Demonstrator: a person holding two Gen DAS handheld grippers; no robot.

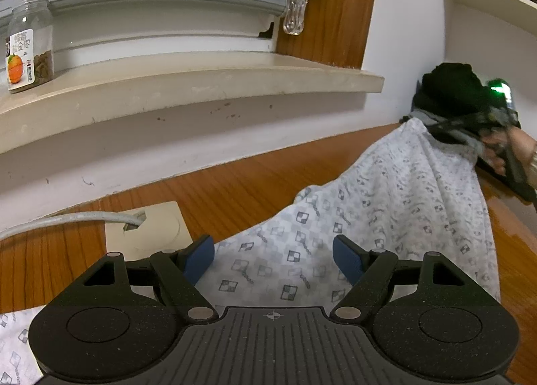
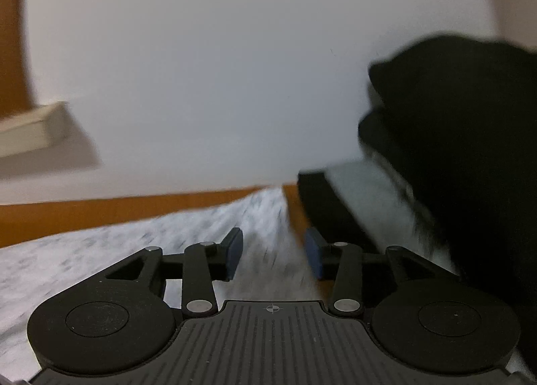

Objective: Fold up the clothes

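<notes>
The left hand-held gripper [image 1: 273,259] hovers wide apart over the patterned cloth [image 1: 386,204] spread on the desk [image 1: 235,183]. The right hand-held gripper [image 2: 273,252] stands partly apart, gripping nothing, cloth beneath.

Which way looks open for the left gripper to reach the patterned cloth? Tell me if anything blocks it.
Probably yes, straight ahead: the left gripper stands open over the patterned cloth, with nothing between its fingers and the fabric.
</notes>
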